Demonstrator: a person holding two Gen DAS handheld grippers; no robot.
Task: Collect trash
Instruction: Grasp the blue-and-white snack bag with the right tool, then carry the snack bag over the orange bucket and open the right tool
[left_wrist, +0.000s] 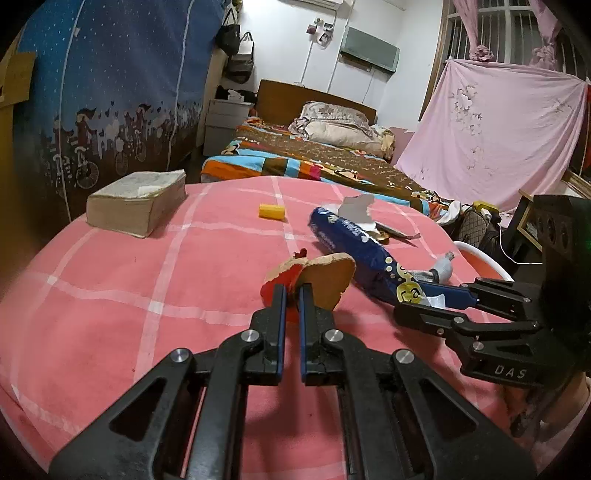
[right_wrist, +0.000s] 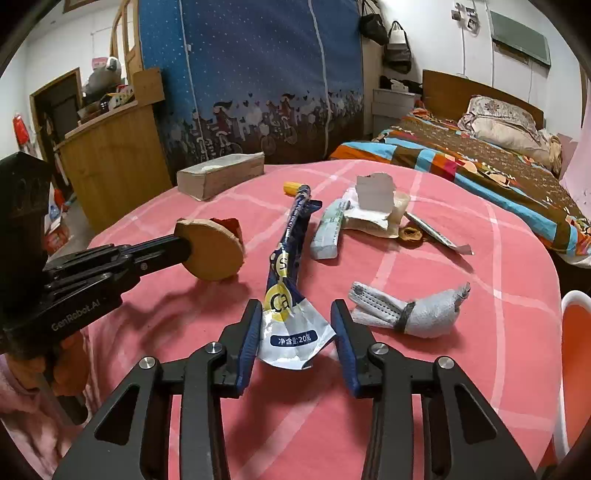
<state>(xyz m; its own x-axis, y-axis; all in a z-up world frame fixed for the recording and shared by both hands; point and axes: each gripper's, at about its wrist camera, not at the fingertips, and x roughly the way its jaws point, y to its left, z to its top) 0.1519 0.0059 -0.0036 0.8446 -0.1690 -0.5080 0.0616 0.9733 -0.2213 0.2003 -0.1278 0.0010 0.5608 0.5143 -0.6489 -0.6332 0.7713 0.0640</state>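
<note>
I am holding my right gripper (right_wrist: 295, 332) open around the white end of the blue snack wrapper (right_wrist: 291, 258); its pads are not squeezing it yet. The wrapper is lying on the pink checked blanket (right_wrist: 480, 258), stretching long and thin straight away from me. My left gripper (left_wrist: 291, 295) is pinching a round cardboard piece (left_wrist: 325, 280), so my right is nearer.
</note>
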